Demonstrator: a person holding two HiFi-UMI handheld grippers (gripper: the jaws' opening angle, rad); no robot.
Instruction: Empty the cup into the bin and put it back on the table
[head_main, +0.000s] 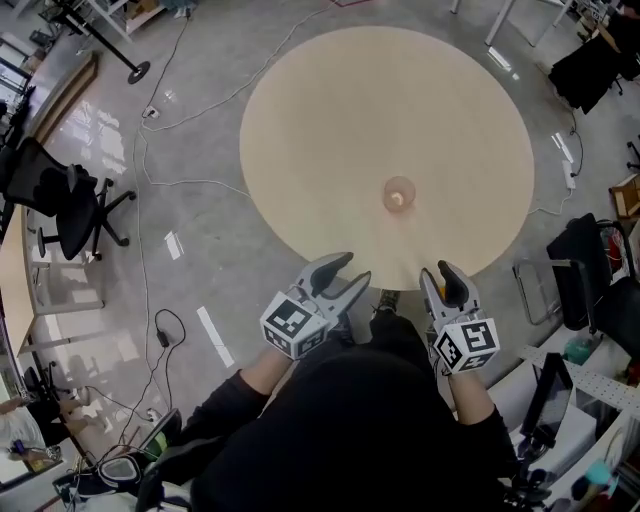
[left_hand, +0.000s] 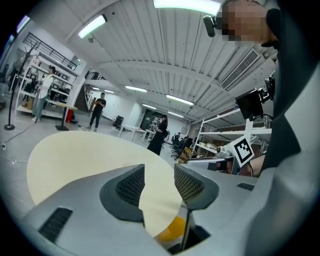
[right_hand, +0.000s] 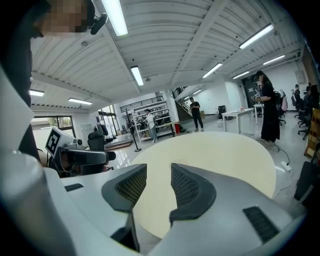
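Big open workshop, grey floor (head_main: 110, 290), office chair (head_main: 68, 205) off to the side. Round pale tabletop (head_main: 330, 120) fills the middle. Both tongs hover just off its near edge, left tongs (head_main: 348, 272) and right tongs (head_main: 438, 272), each with jaws partway apart and nothing between them. The cup (head_main: 399, 194) stands upright by that near edge, straight ahead of the right tongs and a touch left, so I'd say the right hand is closer. Something small and orange-ish sits inside. Can't spot a bin anywhere.
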